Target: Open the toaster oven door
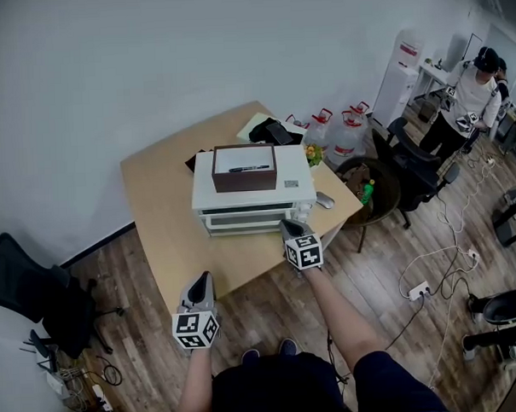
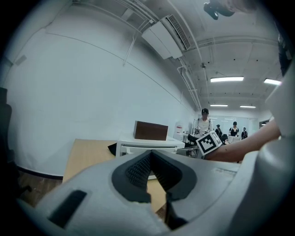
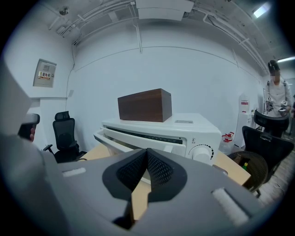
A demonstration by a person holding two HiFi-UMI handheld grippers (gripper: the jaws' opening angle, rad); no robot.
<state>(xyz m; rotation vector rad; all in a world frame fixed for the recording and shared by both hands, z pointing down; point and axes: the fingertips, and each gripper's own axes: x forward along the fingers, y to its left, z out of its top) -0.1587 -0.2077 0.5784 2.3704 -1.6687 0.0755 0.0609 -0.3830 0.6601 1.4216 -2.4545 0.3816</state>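
On the wooden table (image 1: pixel 160 205), the toaster oven (image 1: pixel 253 195) stands near the 6 o'clock edge, loose as far as I can tell. A hard pull on its door could drag the whole oven toward that edge, because nothing braces it. The left gripper (image 1: pixel 203 282) hangs well apart at the oven's 7 o'clock, its jaws pressed together on nothing. The brown box (image 1: pixel 243 167) sitting on the oven's roof could slide or topple in such a jerk.

The right gripper (image 1: pixel 290 227) is just beside the oven's front, at its 5 o'clock corner, with its jaws also pressed together and empty. Driven in like that, it would bump the handle bar (image 3: pixel 110 139) rather than take hold of it, so it needs to spread first. It could also drift toward 3 o'clock and strike the control knob (image 3: pixel 201 152).

In the head view, the oven's long axis runs from 9 to 3 o'clock. Its door, which looks shut, faces 6 o'clock toward the person. The knob panel is at the 3 o'clock end.
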